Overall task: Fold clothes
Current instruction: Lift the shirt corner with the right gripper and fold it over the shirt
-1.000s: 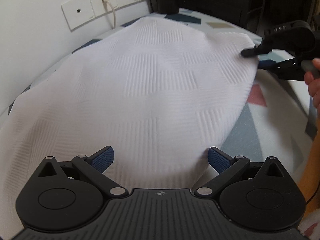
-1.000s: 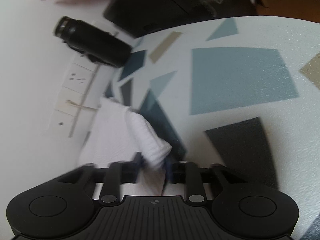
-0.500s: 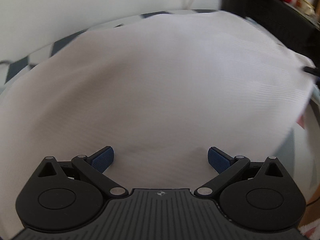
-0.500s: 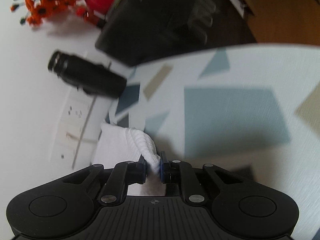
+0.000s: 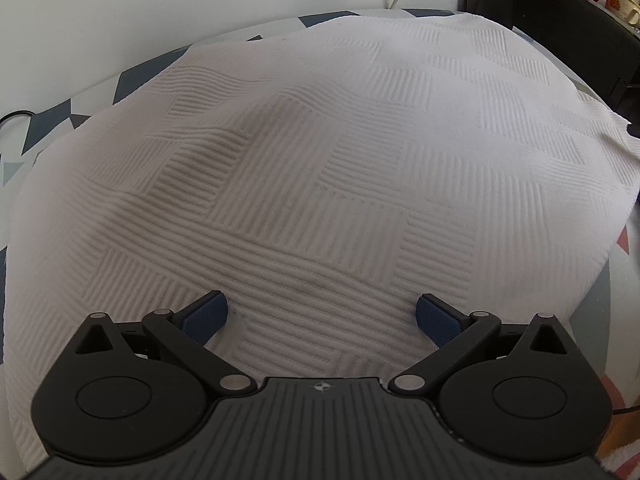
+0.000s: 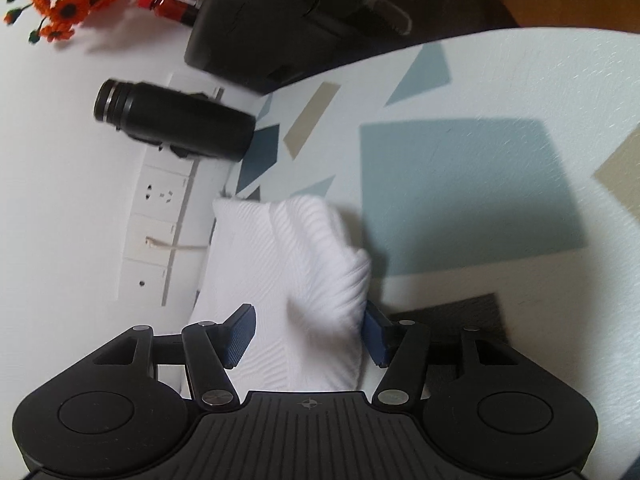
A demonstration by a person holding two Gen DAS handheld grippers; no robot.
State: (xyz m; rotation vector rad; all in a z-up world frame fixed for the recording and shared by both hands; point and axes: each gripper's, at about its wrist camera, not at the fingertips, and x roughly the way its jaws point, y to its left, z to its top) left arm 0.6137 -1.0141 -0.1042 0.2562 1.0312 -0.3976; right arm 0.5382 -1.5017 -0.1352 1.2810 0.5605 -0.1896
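A white textured cloth (image 5: 340,168) lies spread over the patterned table and fills most of the left wrist view. My left gripper (image 5: 322,318) is open just above its near part, with nothing between the blue pads (image 5: 204,316). In the right wrist view, a bunched corner of the same cloth (image 6: 316,264) sits between the open jaws of my right gripper (image 6: 308,332). The pads (image 6: 240,334) stand apart from the cloth on the left side.
A black cylindrical bottle (image 6: 172,126) stands by the wall sockets (image 6: 160,216). A black box (image 6: 304,12) sits at the table's far edge, with orange flowers (image 6: 68,4) and a red bottle (image 6: 172,10) beyond. The tablecloth (image 6: 480,184) has blue and tan shapes.
My right gripper was shut on the cloth corner half a second ago and has opened, releasing it. My left gripper has swung over the cloth and stays open.
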